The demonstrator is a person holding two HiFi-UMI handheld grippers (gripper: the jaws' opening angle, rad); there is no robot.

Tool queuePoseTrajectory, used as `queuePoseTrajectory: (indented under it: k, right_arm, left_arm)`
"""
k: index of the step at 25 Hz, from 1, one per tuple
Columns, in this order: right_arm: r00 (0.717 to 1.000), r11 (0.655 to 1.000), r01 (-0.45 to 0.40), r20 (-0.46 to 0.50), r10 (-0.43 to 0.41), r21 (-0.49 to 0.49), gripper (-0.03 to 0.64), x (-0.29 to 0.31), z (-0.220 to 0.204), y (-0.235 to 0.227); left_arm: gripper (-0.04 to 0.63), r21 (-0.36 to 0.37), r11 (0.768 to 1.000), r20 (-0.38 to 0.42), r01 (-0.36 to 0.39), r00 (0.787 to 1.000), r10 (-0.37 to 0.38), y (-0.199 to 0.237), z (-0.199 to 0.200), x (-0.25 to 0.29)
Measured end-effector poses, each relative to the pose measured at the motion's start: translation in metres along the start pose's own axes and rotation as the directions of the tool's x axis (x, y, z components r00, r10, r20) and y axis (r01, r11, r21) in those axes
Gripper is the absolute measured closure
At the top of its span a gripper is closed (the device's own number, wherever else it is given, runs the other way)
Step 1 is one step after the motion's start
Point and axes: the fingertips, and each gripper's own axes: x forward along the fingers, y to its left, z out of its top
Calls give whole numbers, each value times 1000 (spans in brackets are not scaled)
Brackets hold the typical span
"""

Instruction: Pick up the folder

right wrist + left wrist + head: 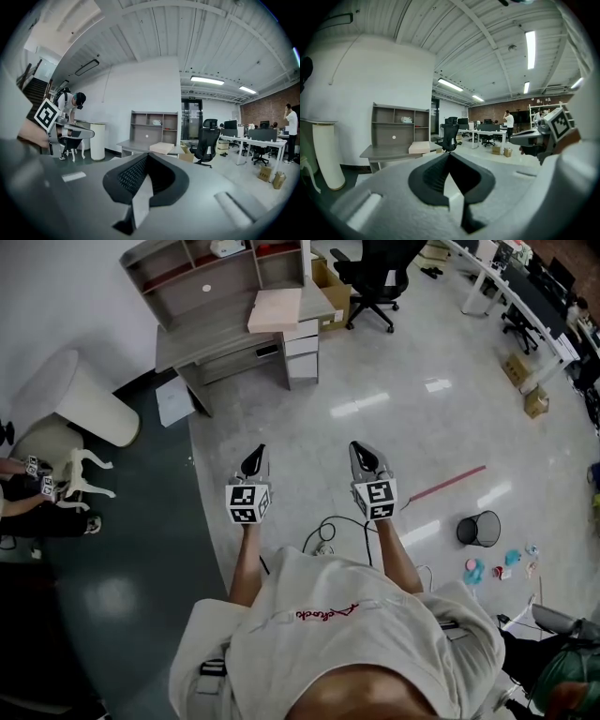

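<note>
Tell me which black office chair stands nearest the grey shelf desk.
The chair at top centre of the head view, just right of the desk; the other chair stands far right, beside the white tables.

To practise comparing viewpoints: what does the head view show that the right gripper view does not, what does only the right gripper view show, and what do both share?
Only the head view: the black wastebasket, the red floor strip and the person's white shirt.
Only the right gripper view: the ceiling light and the staircase.
Both: the grey desk, the folder lying on it, the black office chair and the left gripper.
</note>
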Motion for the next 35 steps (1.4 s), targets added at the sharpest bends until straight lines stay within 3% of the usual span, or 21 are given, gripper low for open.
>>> queuePoseTrajectory:
  k: [16, 25, 35]
  right_arm:
    - [999, 999, -51, -13, 50, -18, 609, 23, -7, -9]
    - [998, 998, -52, -37, 51, -27, 609, 74, -9, -11]
    - [999, 1000, -4, -38, 4, -19, 610, 169, 13, -29]
  left_arm:
    - [597, -11, 1000, -12, -20, 1000, 20, -2, -10, 20]
    - [597, -29, 1000, -14, -10, 1000, 9, 35, -15, 62]
    - [597, -36, 999, -11, 26, 1000, -26, 106, 2, 138]
